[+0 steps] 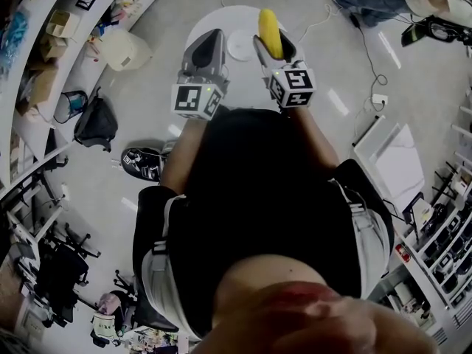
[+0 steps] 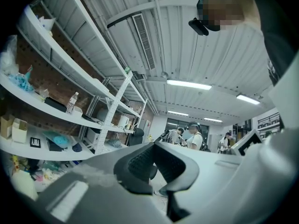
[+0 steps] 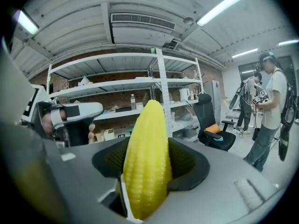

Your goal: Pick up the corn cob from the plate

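- The left gripper [image 1: 212,39] and right gripper [image 1: 274,46] have smooth grey shells tapering to dark, ribbed fingers [image 2: 140,161].
- Behind the fingers, each bears a cube [image 1: 197,99] with black-and-white square markers.
- The person wears a black top [image 1: 258,198].

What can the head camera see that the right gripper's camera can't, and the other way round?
Only the head view shows the round white table and the small white plate on it. Only the right gripper view shows the white metal shelves, a black office chair and a standing person. Both show the yellow corn cob clamped between the jaws of the right gripper.
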`<state>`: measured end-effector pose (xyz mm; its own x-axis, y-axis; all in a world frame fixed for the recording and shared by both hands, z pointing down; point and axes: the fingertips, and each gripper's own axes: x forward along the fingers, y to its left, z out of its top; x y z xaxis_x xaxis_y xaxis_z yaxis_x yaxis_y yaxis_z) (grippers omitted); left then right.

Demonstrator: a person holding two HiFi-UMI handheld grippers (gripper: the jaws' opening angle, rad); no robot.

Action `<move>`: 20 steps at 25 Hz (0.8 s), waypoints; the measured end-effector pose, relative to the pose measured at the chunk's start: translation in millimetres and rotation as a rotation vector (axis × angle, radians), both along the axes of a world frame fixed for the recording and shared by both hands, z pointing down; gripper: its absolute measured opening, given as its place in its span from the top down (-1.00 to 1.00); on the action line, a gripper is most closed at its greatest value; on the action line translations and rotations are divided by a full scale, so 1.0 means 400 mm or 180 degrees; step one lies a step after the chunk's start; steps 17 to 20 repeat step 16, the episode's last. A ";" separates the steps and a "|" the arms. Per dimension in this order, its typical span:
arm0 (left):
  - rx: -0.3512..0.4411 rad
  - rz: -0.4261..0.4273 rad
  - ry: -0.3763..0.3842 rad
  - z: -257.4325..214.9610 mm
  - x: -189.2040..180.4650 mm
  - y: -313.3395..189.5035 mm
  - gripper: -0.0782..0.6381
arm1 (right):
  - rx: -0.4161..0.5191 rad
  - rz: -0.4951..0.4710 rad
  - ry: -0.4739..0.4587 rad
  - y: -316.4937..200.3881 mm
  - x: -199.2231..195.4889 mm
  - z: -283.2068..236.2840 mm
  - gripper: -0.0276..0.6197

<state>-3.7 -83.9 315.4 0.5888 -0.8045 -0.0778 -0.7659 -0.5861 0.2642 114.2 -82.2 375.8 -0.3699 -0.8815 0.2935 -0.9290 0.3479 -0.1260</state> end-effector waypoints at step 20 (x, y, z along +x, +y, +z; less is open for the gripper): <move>-0.0087 0.0024 0.0018 0.018 -0.019 -0.016 0.77 | 0.0034 -0.0020 -0.0004 -0.010 -0.028 -0.020 0.15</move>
